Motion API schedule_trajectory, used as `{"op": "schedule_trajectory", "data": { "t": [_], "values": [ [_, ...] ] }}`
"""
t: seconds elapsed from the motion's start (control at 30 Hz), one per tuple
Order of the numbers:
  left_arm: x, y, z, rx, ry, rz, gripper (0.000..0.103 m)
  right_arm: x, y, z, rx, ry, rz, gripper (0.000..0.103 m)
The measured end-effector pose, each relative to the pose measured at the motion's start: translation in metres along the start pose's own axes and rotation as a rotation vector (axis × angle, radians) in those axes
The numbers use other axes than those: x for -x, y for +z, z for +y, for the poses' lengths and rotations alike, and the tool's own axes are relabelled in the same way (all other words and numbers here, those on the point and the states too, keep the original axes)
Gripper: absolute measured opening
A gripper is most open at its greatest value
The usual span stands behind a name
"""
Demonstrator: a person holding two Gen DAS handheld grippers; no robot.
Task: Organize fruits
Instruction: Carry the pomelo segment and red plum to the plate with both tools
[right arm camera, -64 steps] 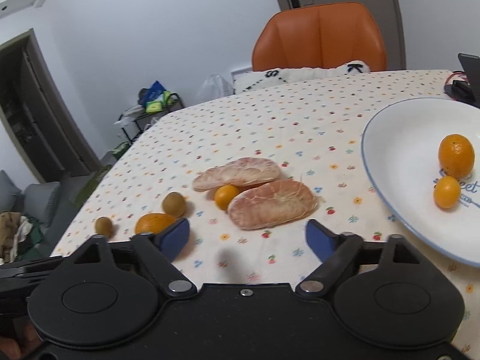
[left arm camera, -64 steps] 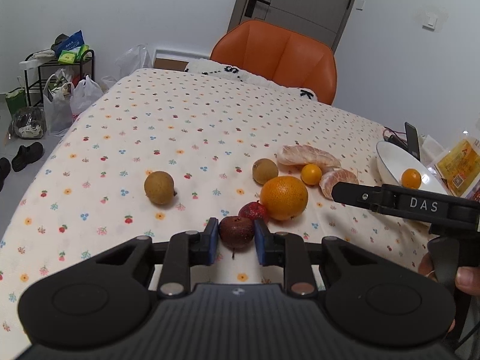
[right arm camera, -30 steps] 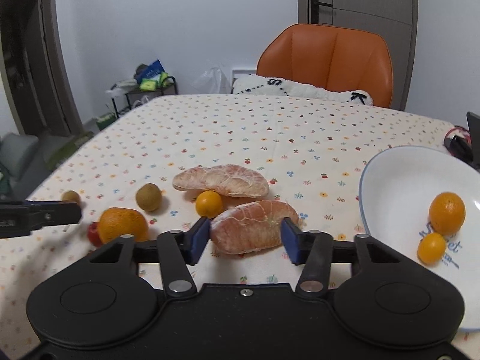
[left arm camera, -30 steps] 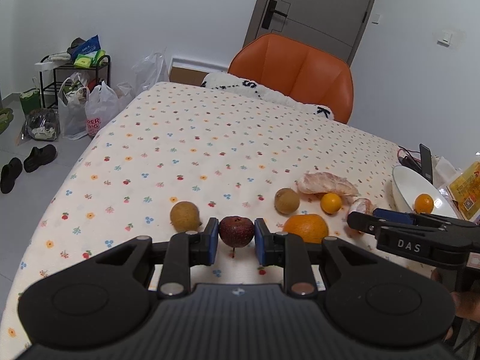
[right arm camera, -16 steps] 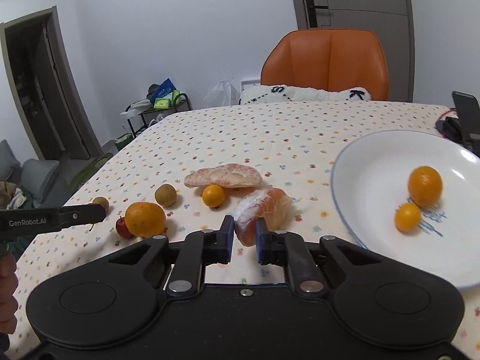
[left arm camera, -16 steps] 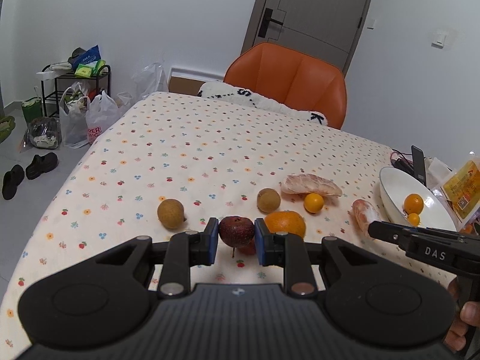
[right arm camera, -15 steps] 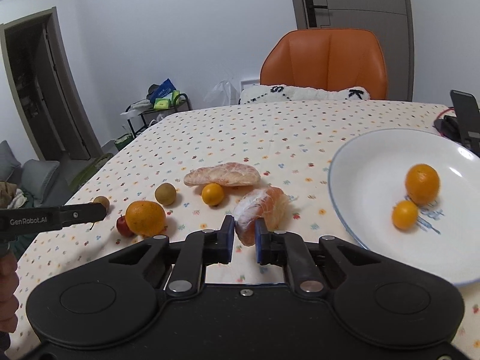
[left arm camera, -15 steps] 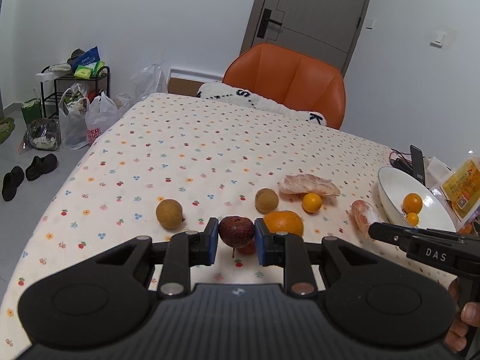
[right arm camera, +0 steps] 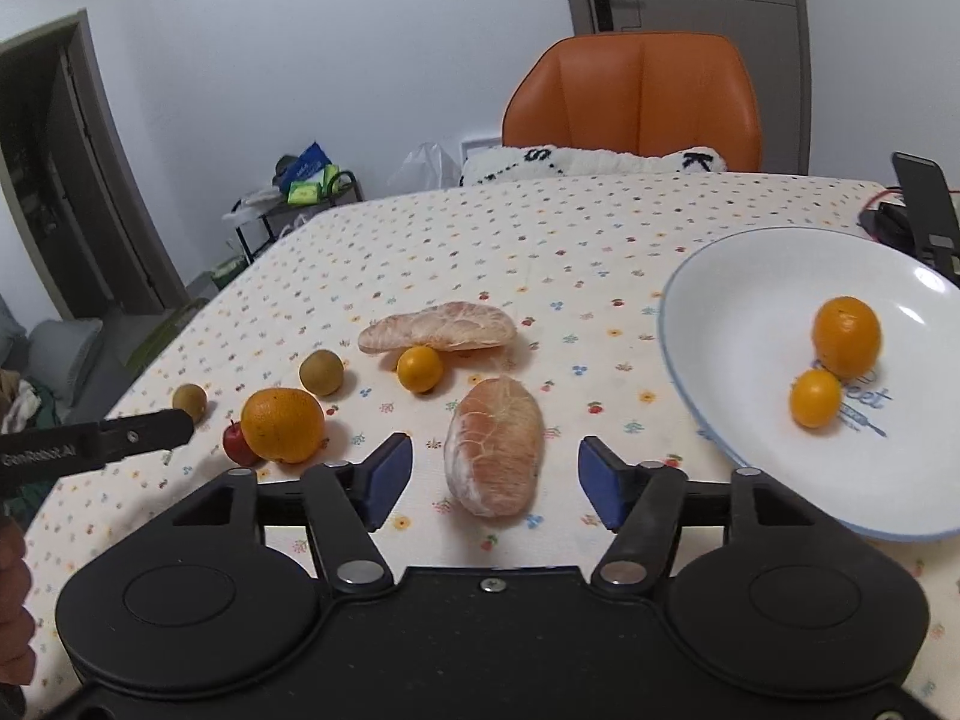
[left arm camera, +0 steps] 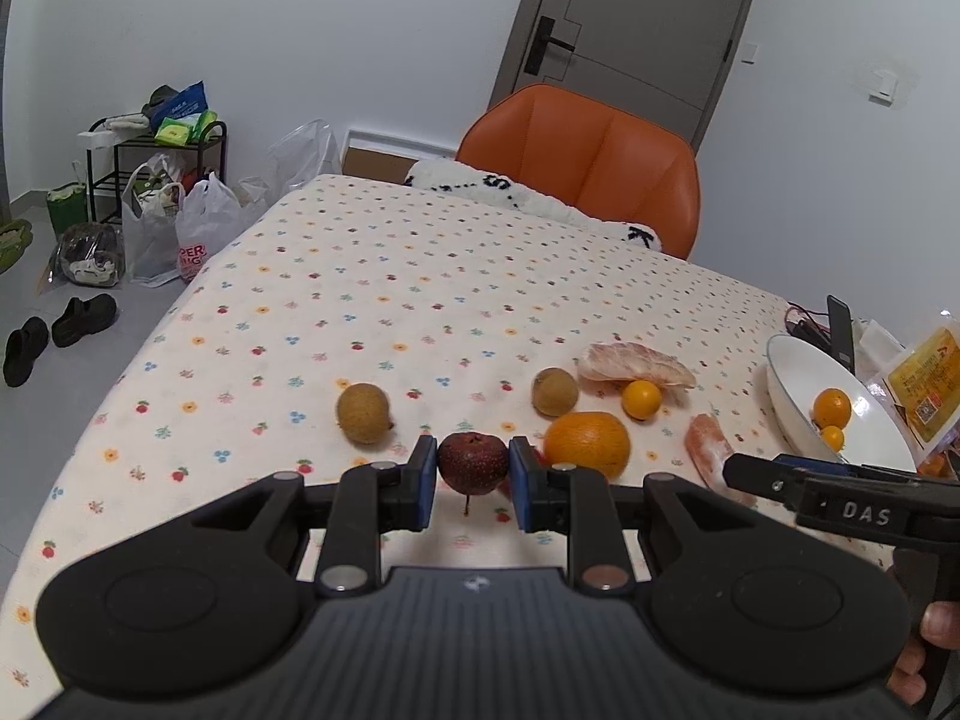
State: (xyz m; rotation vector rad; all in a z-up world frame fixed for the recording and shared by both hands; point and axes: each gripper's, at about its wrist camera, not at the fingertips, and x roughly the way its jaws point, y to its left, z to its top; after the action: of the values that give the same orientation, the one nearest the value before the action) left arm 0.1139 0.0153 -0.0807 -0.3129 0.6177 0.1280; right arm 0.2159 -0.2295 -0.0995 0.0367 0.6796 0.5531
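Note:
My left gripper is shut on a small dark red fruit and holds it above the flowered tablecloth. My right gripper is open, and a peeled pomelo segment lies on the cloth between its fingers, touching neither. To the right stands a white plate with two small oranges in it. A large orange, a kumquat, a second pomelo segment, two brown round fruits and a small red fruit lie loose on the table.
An orange chair stands at the table's far side. A phone on a stand and a yellow packet sit beyond the plate. The table's left edge drops to a floor with bags and a shelf.
My right gripper has opened and let go of the pomelo segment, which now lies on the cloth. The left gripper still holds the dark red fruit.

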Motion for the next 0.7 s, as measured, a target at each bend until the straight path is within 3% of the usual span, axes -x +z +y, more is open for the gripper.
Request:
{"op": "schedule_trajectory", "data": {
  "t": [0.2, 0.27, 0.3, 0.7],
  "values": [
    [-0.001, 0.004, 0.013, 0.025, 0.014, 0.001, 0.024, -0.019, 0.001, 0.007, 0.019, -0.012, 0.013, 0.06],
    [-0.001, 0.006, 0.016, 0.029, 0.017, -0.002, 0.024, -0.022, 0.002, 0.009, 0.031, -0.007, 0.011, 0.047],
    [-0.001, 0.007, 0.016, 0.031, 0.018, -0.004, 0.024, -0.023, 0.004, 0.008, 0.026, -0.017, 0.008, 0.034],
    [0.006, 0.02, -0.018, -0.028, -0.013, -0.041, 0.024, 0.015, 0.017, -0.005, -0.02, 0.064, -0.077, 0.033]
  ]
}}
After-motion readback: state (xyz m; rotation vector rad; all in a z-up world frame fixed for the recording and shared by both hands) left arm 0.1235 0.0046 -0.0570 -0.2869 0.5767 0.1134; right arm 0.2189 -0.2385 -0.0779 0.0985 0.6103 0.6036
